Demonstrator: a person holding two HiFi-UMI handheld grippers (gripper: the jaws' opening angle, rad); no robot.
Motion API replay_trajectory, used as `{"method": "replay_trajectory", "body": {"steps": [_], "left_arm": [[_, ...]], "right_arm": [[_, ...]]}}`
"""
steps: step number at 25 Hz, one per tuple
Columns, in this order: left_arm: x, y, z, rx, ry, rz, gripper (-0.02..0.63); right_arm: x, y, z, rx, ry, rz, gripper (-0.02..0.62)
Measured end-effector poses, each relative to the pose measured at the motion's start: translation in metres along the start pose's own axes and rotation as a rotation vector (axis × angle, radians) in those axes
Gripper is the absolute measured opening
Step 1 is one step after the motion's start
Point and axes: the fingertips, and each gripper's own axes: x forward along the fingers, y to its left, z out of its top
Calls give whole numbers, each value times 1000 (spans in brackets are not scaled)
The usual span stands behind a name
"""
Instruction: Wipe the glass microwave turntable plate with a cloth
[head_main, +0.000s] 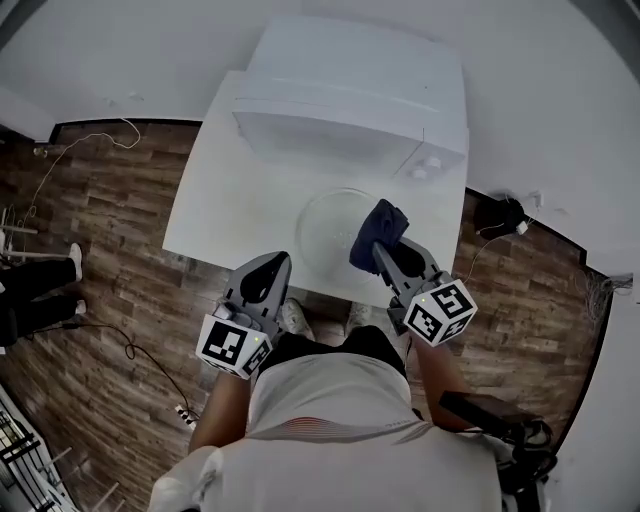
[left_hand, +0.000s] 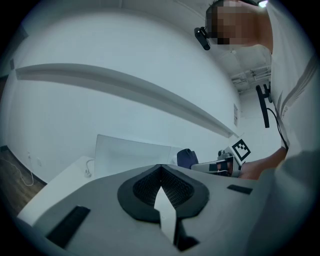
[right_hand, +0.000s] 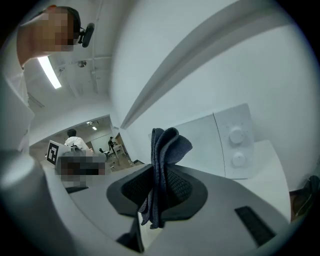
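Observation:
The clear glass turntable plate (head_main: 328, 226) lies flat on the white table (head_main: 215, 215) in front of the white microwave (head_main: 350, 100). My right gripper (head_main: 383, 250) is shut on a dark blue cloth (head_main: 379, 232), held bunched over the plate's right edge. In the right gripper view the cloth (right_hand: 164, 167) stands folded between the shut jaws of that gripper (right_hand: 159, 195). My left gripper (head_main: 268, 278) hovers at the table's front edge, left of the plate, with its jaws shut and nothing in them; the left gripper view (left_hand: 160, 192) shows the same.
The microwave (right_hand: 220, 145) fills the back of the table, its two knobs at the right. Wood floor with cables (head_main: 110, 140) surrounds the table. A person's legs and shoes (head_main: 40, 280) stand at the far left. A dark object (head_main: 500, 215) lies on the floor right.

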Motion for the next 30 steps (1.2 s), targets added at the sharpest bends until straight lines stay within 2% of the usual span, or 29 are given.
{"method": "replay_trajectory", "body": {"steps": [7, 12, 18, 22, 30], "left_arm": [[-32, 15, 26, 40, -58, -100, 11], [-53, 10, 35, 45, -102, -119, 11], [-68, -22, 36, 56, -118, -124, 11], [-79, -58, 35, 73, -132, -138, 11], [-114, -129, 14, 102, -128, -117, 11]], "right_arm": [[-18, 58, 46, -121, -146, -74, 61], [-36, 88, 58, -169, -193, -81, 61], [-71, 100, 58, -188, -232, -77, 61], [-109, 100, 56, -196, -263, -97, 61], [-190, 105, 28, -184, -274, -104, 61]]}}
